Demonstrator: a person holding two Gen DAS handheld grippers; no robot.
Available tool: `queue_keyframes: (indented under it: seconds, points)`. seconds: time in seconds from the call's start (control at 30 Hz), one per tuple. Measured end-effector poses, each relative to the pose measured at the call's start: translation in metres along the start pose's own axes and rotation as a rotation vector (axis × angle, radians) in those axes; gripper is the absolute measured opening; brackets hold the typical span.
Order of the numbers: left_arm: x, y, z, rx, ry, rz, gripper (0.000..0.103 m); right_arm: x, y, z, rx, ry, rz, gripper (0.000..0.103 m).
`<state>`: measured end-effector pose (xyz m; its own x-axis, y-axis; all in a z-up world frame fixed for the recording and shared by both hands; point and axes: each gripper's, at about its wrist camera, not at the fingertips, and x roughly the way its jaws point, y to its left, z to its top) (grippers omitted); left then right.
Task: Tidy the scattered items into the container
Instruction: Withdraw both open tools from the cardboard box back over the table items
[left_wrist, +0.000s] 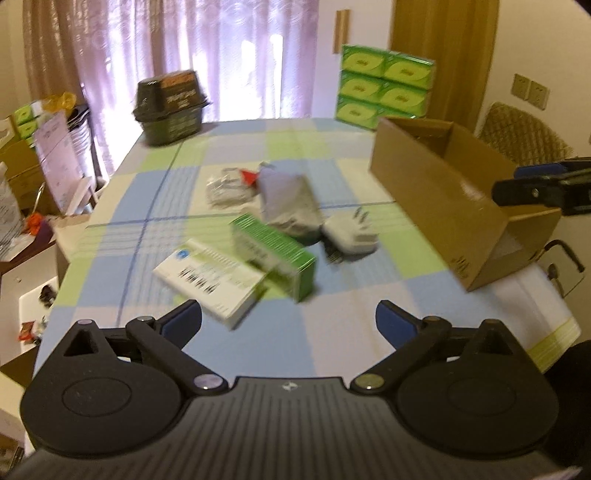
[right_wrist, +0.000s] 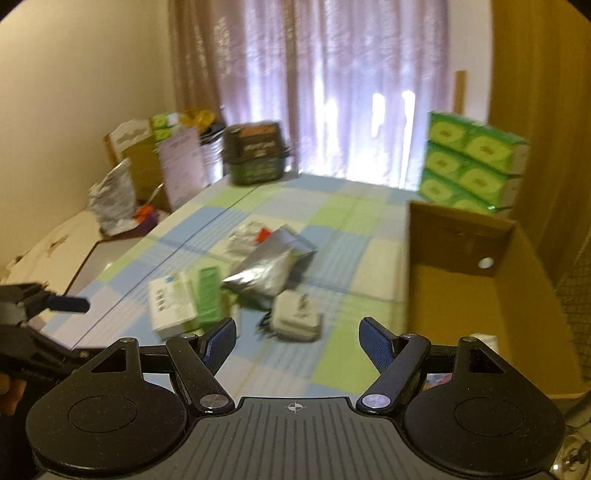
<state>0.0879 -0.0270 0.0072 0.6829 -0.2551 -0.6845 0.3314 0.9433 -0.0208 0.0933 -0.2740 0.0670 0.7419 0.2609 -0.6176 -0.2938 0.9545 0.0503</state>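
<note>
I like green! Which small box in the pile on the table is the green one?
The green cardboard box, propped on the flat white box with blue logo. The white box has only a green edge.

table under a checked cloth of blue, green and pale squares (left_wrist: 332, 332). near the middle, a loose cluster: white flat carton with dark print (left_wrist: 207, 275), green rectangular carton (left_wrist: 273, 251) resting partly on it, crumpled silver-grey foil pouch (left_wrist: 288, 201), white plug adapter (left_wrist: 349, 232), clear plastic packet with a red tag (left_wrist: 231, 184). open brown cardboard box (left_wrist: 436, 195) along the right edge. dark lidded tub (left_wrist: 170, 107) at the far left corner; stacked green tissue packs (left_wrist: 384, 86) far right.
</note>
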Motion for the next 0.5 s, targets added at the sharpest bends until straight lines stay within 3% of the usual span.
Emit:
queue_keyframes:
  seconds: [0.43, 0.47, 0.5]
  points:
    - [0.033, 0.062, -0.015, 0.002, 0.074, 0.056, 0.099, 0.069, 0.045, -0.01, -0.031, 0.103, 0.101, 0.079]
    - [0.038, 0.065, -0.015, -0.001, 0.08, 0.054, 0.099, 0.075, 0.047, -0.009, -0.033, 0.111, 0.104, 0.084]
    - [0.043, 0.069, -0.014, -0.003, 0.086, 0.053, 0.099, 0.083, 0.048, -0.009, -0.034, 0.118, 0.107, 0.098]
